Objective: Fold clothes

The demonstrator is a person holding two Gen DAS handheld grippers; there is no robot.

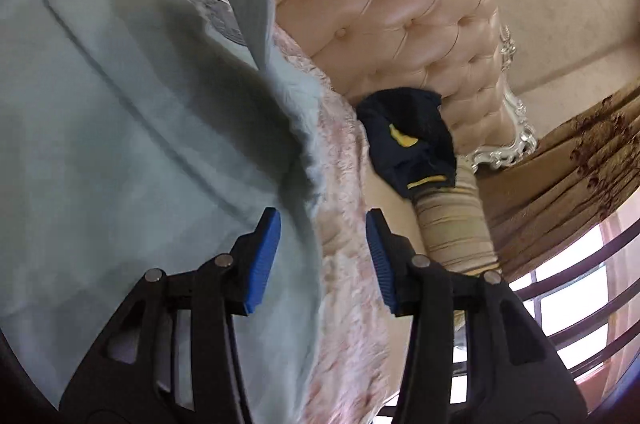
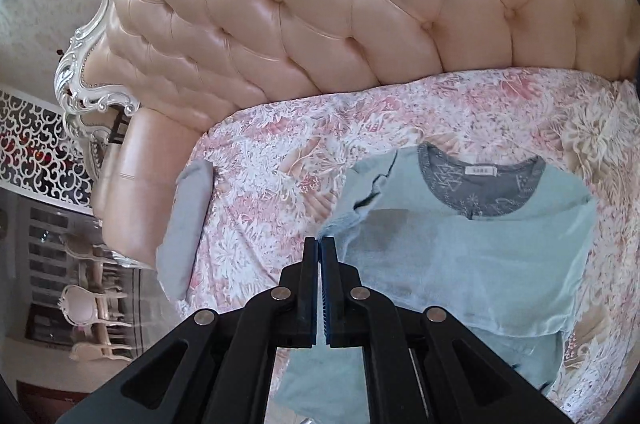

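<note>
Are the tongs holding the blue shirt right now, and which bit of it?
No. The left tongs stand open over the light blue shirt, with nothing between the pads. The right tongs are shut with nothing seen pinched between them.

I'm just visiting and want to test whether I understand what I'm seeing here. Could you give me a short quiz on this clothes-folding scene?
1. True or false: the right gripper has its jaws wide apart.
2. What lies on the floral bedspread with a grey patterned collar? A) a pale blue top B) a red towel C) white trousers
3. Fill in: behind the bed stands a tufted, peach-coloured ______.

Key
1. False: its jaws are shut, above the edge of the pale blue top; whether they pinch cloth is unclear. The left gripper is the open one, with nothing between its pads.
2. A
3. headboard
</note>
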